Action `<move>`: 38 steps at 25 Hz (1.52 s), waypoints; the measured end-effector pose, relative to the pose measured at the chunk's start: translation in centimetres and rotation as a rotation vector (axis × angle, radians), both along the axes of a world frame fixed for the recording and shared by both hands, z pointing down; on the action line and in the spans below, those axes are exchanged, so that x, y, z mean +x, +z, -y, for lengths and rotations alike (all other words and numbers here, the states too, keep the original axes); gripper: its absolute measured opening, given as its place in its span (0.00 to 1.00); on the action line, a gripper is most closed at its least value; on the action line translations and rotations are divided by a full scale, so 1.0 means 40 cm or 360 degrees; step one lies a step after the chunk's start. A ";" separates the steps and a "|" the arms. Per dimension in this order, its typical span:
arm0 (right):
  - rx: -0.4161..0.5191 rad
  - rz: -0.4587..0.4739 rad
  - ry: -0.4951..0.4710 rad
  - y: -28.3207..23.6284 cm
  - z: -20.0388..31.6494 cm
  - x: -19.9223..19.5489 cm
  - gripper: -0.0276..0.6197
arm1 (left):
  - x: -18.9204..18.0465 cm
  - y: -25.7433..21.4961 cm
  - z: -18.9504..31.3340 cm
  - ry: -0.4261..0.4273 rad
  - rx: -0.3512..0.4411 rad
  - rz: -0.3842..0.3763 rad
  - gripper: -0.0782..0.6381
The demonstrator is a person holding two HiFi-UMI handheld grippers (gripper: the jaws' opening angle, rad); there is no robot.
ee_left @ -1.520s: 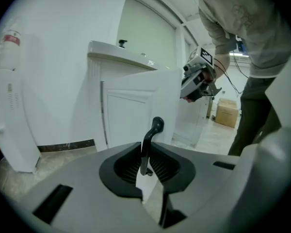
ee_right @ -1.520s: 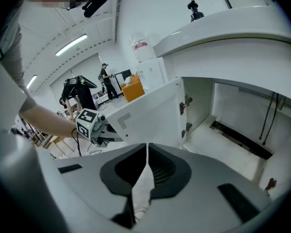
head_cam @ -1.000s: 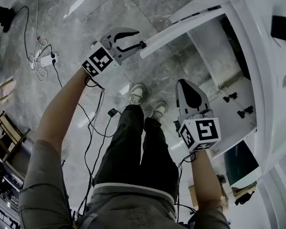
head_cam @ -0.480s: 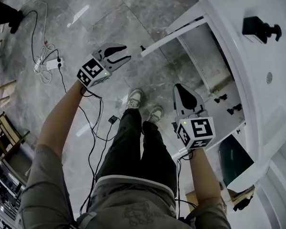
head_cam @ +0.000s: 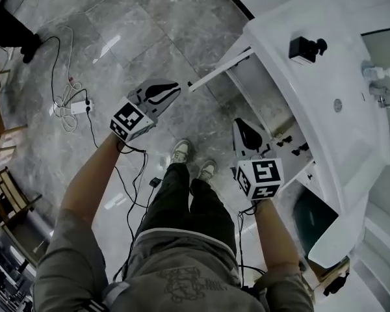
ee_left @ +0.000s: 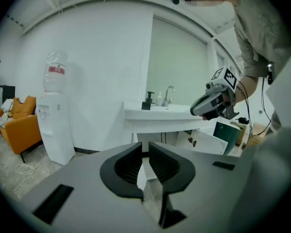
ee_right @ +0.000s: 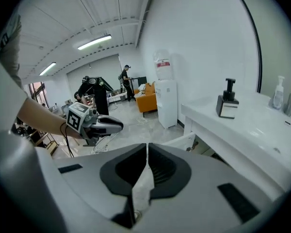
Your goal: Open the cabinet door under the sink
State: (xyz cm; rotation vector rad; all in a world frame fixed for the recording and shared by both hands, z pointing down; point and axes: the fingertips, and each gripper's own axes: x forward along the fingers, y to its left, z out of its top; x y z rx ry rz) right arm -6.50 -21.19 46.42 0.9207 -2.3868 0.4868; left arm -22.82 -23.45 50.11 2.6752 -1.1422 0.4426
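The white sink cabinet (head_cam: 312, 103) stands at the right with both doors swung open: the left door (head_cam: 218, 71) sticks out edge-on, the right door (head_cam: 292, 151) shows black hinges. My left gripper (head_cam: 172, 86) hovers over the floor beside the left door's edge, touching nothing. Its jaws are closing to a narrow gap, and nothing is between them in the left gripper view (ee_left: 145, 152). My right gripper (head_cam: 240, 123) hangs in front of the open cabinet, shut and empty (ee_right: 147, 147). An open door (ee_left: 208, 142) shows below the counter.
A black soap dispenser (head_cam: 303, 47) and a faucet (head_cam: 383, 90) sit on the counter. A power strip with cables (head_cam: 78, 106) lies on the marble floor at the left. A green bin (head_cam: 315, 220) stands by the cabinet. A water dispenser (ee_left: 56, 115) and orange sofa (ee_left: 22, 130) stand against the wall.
Both grippers have risen away from the open doors, and the view has lifted with them. The left gripper's jaws, wide apart by the door edge earlier, have drawn nearly together.
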 end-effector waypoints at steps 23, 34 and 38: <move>0.0544 0.0263 0.0078 -0.642 -0.059 0.107 0.09 | 0.273 -0.635 -0.108 0.0080 0.0423 0.0010 0.16; 0.0870 0.0307 0.0020 -0.893 -0.165 0.189 0.09 | 0.336 -0.850 -0.178 0.0027 0.0551 0.0080 0.15; 0.0932 0.0325 -0.0007 -0.948 -0.211 0.211 0.09 | 0.338 -0.927 -0.202 -0.0057 0.0676 0.0083 0.15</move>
